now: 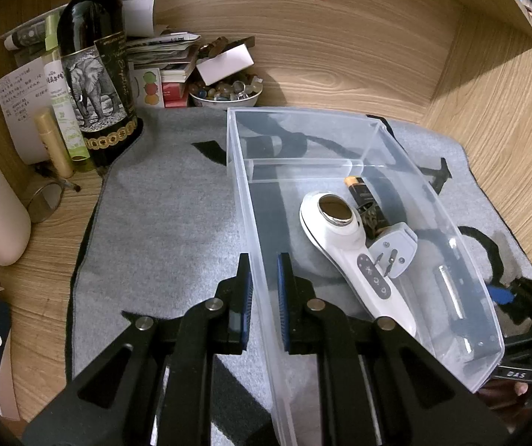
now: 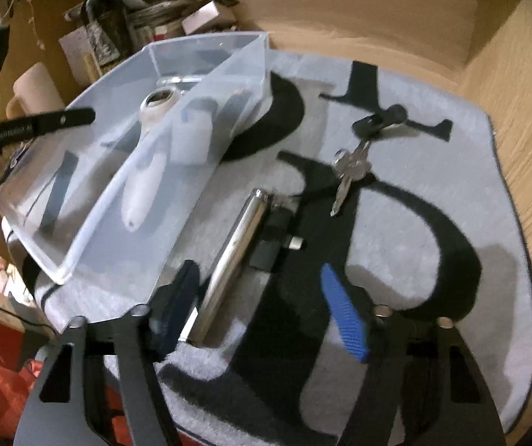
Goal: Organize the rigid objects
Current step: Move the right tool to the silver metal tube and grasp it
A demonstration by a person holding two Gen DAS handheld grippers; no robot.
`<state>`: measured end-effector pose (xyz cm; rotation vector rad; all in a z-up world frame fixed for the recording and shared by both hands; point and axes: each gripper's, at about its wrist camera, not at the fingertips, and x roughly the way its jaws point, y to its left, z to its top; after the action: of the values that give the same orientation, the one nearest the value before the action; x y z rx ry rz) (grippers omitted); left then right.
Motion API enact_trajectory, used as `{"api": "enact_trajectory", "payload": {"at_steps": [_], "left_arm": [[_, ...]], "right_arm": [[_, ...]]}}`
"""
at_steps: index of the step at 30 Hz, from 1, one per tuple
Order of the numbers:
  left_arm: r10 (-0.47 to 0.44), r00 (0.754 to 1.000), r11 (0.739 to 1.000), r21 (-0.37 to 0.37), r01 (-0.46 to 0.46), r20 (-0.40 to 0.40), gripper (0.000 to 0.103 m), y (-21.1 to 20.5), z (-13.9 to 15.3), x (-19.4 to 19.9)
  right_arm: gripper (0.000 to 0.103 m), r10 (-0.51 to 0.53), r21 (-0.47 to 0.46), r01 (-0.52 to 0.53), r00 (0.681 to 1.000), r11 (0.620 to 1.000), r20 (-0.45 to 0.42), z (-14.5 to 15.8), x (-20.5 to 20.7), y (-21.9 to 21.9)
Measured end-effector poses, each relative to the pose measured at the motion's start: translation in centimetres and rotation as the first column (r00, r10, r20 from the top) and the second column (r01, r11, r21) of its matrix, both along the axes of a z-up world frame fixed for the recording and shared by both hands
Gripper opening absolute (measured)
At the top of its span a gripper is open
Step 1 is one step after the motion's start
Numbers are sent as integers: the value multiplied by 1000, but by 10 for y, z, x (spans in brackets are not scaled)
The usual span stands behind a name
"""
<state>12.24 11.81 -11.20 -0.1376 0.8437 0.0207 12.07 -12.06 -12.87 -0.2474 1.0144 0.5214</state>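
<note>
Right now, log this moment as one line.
left hand-held gripper: shut on bin wall | right hand-held gripper: open around metal tube | keys: on mat

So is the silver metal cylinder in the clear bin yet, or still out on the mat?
Out. The silver cylinder lies on the grey mat beside the clear bin, outside its wall, between the right hand-held gripper's open jaws.

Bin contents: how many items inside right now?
3: white handheld device mid-bin, white plug adapter against its handle, battery behind near the divider. Smaller items may hide underneath.
</note>
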Motion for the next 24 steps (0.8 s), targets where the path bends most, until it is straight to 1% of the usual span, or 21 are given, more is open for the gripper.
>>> {"api": "enact_trajectory", "payload": {"at_steps": [1,3,4,5,7,9,14,19,24], "left_arm": [[0,1000,1000,0,0,1,12,0,0,0],[0,1000,1000,1,0,1,12,0,0,-1],[0,1000,1000,-1,0,1,12,0,0,-1],[0,1000,1000,-1,0,2,12,1,0,-1],[1,1000,1000,-2,-1,1,12,1,0,-1],[2,1000,1000,-1,-2,1,12,0,0,-1],[1,1000,1000,-1,-1,0,12,0,0,-1],[2,1000,1000,0,-2,1,12,0,0,-1],[2,1000,1000,-2,-2,0,12,0,0,-1]], "right_arm": [[43,-4,-13,4,1000,1000,11,0,-1,-1],[39,-3,-11,4,1000,1000,12,0,-2,-3],[34,-9,-5,9,1000,1000,11,1,-2,-6],[31,-11,-3,11,1000,1000,11,0,-2,-7],[21,-12,4,12,1000,1000,10,0,-2,-8],[15,-6,17,6,1000,1000,9,0,-2,-6],[14,-20,48,19,1000,999,24,2,2,-4],[14,-35,88,29,997,996,69,18,5,-6],[14,-50,107,37,991,994,126,37,10,-5]]}}
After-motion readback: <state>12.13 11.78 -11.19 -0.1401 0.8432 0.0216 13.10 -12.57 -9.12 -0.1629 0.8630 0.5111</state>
